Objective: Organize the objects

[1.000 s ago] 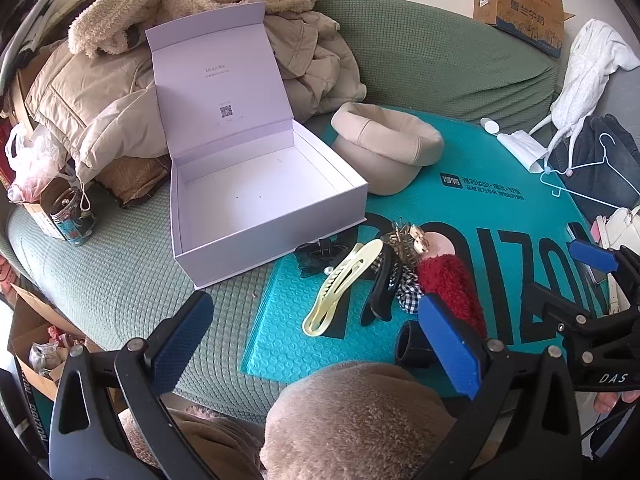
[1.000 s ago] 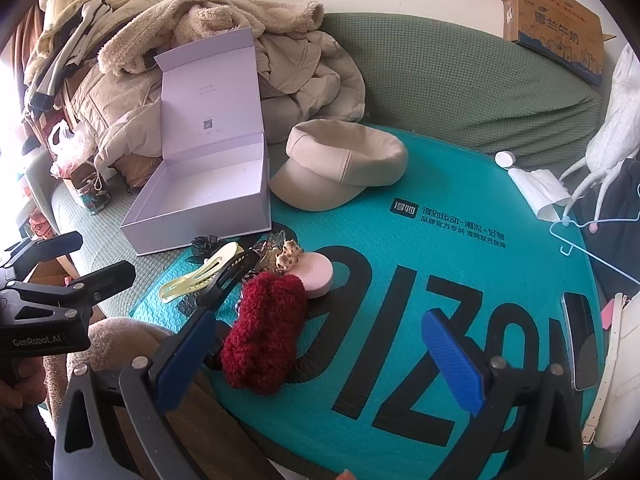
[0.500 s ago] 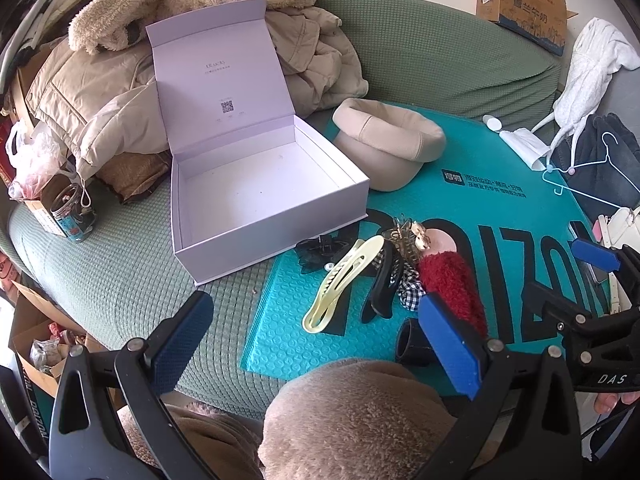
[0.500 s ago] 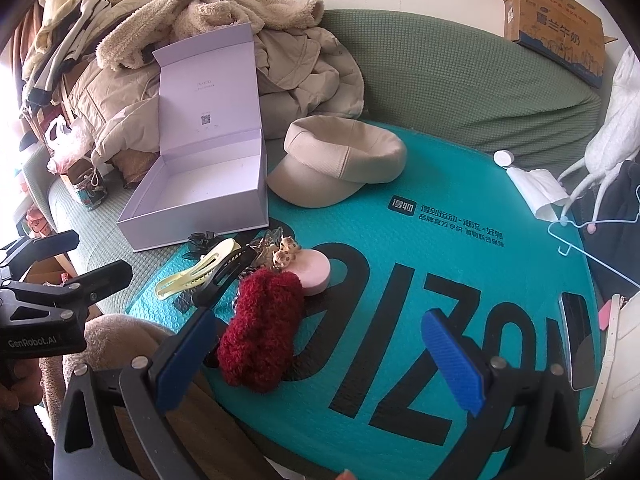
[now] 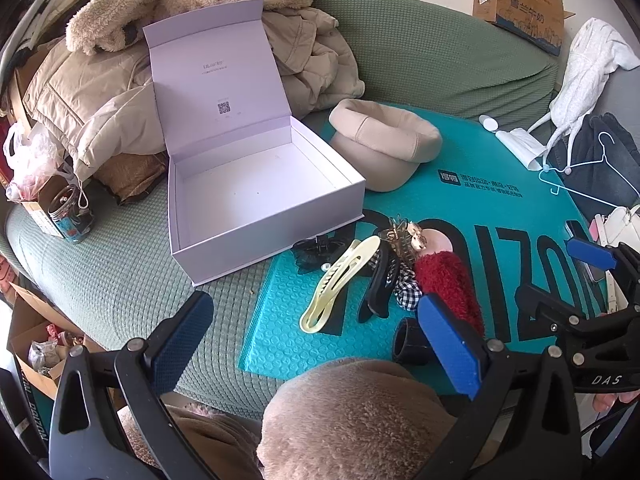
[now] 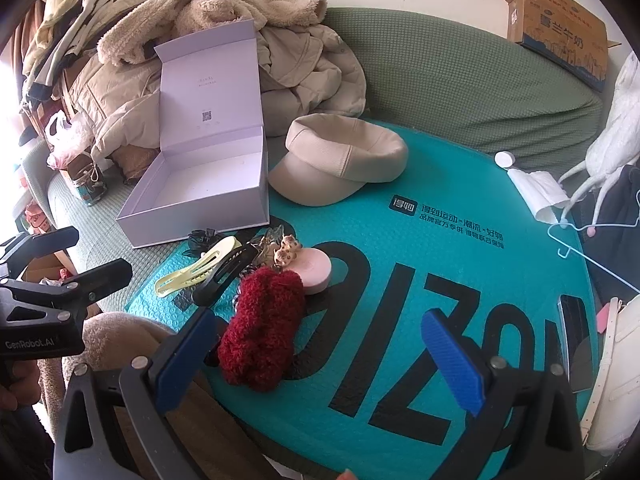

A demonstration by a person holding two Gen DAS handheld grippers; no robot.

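The hair accessories are lying in a tight heap on the teal mailer, just at 4 o'clock of the open box. In the left wrist view the cream clip is lying outermost at 9 o'clock of the heap, touching the black clip beside it; a small black claw is sitting at 12 o'clock of the cream clip, nearest the box wall. The red scrunchie is lying at 3 o'clock, overlapping a checked bow and crowding the pink disc and a gold clip. A black ring is resting apart at 6 o'clock. The box is sitting empty, lid propped upright against the coats.

Both tools are hanging above the near edge of the mailer with nothing between their pads. The left gripper is spread wide, aimed toward the cream clip; the right gripper is equally wide, with the scrunchie just at its 10 o'clock.

The likely trouble is the tangle: since pieces are overlapping, closing on one may be dragging a neighbour along, and a snagged bow or gold clip could be dropping on the sofa short of the box. The smooth cream clip lies flat, so pads coming down from above may be skating off it or pinching the bubble mailer instead. The cap is sitting at 3 o'clock of the box, close enough to be nudged during a carry, and a bump on the standing lid could be tipping it shut.
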